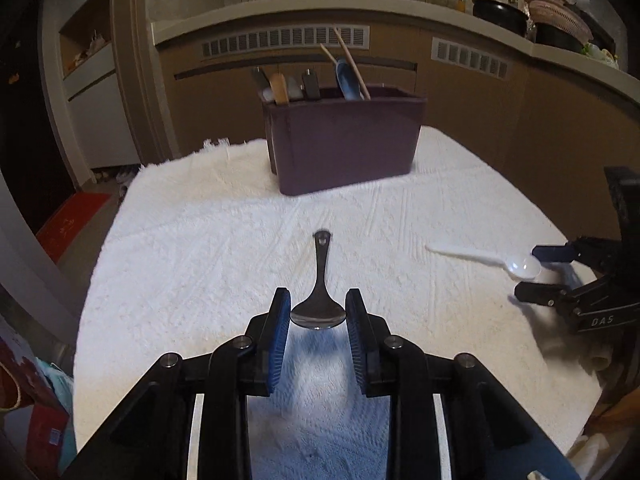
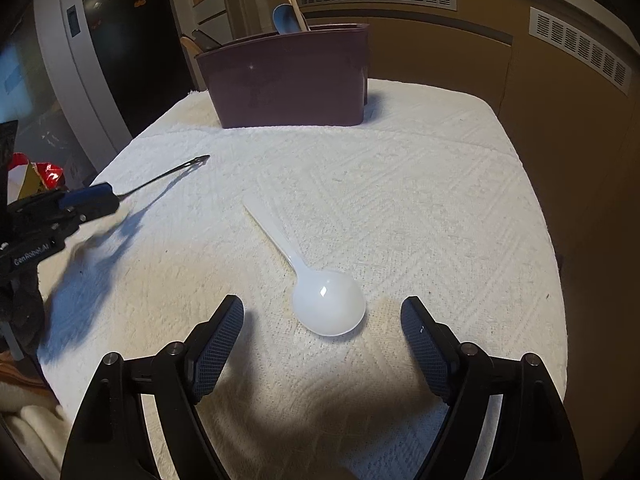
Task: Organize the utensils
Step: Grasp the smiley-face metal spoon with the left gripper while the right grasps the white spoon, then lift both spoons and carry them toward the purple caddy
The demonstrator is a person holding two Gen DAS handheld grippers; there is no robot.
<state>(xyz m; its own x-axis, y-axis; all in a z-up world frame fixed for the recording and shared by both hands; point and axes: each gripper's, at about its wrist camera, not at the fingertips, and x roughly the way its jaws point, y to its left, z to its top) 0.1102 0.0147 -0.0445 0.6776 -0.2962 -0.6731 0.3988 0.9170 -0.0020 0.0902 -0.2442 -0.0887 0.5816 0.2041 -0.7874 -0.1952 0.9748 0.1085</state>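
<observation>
A metal spoon (image 1: 320, 292) has its bowl between the blue pads of my left gripper (image 1: 318, 312), which is shut on the bowl's edges. In the right wrist view the spoon's handle (image 2: 168, 174) sticks out of the left gripper (image 2: 100, 196) and is raised off the cloth. A white plastic spoon (image 2: 316, 292) lies flat on the white cloth, bowl toward me. My right gripper (image 2: 322, 320) is open wide, its fingers on either side of the white spoon's bowl. A dark purple utensil holder (image 1: 344, 140) stands at the back with several utensils in it.
A white textured cloth (image 2: 420, 200) covers the table. The holder (image 2: 292, 76) stands near the far edge. Brown cabinets with vents run behind the table. A red bag (image 2: 36, 174) sits off the table's left side.
</observation>
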